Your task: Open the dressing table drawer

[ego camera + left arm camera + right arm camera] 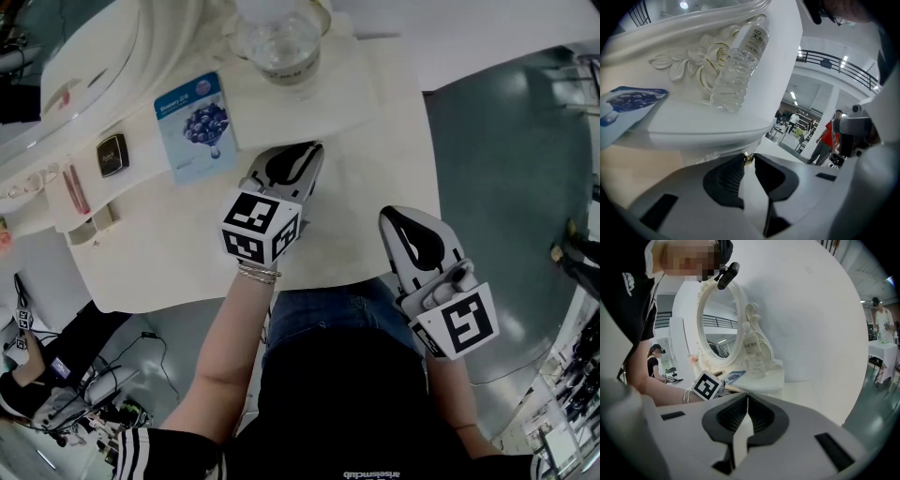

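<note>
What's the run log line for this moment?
left gripper: shut on drawer knob | right gripper: shut, empty

The right gripper (747, 398) has its jaws pressed together with nothing between them. Beyond them stands a white table (768, 379) with an oval mirror (719, 329). A clear bottle (752, 355) stands upright beside the mirror's frame, and a blue packet (733, 376) lies flat. Left of the jaws, a marker cube (707, 386) sits past a braceleted wrist (686, 396). A white wall (811, 324) rises behind.
</note>
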### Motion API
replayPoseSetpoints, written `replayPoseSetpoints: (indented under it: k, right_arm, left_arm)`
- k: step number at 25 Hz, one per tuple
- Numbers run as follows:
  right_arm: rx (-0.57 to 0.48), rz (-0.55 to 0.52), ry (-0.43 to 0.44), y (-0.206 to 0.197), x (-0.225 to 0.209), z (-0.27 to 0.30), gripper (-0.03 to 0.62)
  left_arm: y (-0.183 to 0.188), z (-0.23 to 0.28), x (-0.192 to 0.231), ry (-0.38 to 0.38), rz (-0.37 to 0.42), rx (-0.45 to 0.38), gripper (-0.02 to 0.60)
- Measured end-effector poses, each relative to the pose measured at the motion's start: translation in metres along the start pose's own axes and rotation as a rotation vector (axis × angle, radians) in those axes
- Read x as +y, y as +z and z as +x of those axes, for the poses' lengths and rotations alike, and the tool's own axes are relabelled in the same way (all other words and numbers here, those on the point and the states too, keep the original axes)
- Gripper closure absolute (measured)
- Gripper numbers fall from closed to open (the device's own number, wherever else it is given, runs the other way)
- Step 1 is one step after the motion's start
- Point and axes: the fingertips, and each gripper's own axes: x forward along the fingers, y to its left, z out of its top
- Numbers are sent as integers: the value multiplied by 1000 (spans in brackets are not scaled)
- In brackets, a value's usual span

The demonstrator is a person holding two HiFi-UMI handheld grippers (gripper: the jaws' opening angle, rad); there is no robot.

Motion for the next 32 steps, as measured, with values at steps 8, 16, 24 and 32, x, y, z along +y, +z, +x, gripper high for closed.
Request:
replayPoseSetpoints:
  k: [8,16,24,32]
  right_arm:
    - [-11,-23,4,8,2,-5,573]
    - [-7,-29,24,4,8,-9,573]
    - [-1,-35,42,1,13,-15,574]
    - [5,-54,55,2,17,-19,573]
  left_arm:
    - [-8,-6,-11,-6,-3,13,500]
    - [-15,-12,-19,-5,1,15,500]
    - [-25,-19,-29,-9,-21,24,500]
    - [-31,-24,-37,-11,-35,27,500]
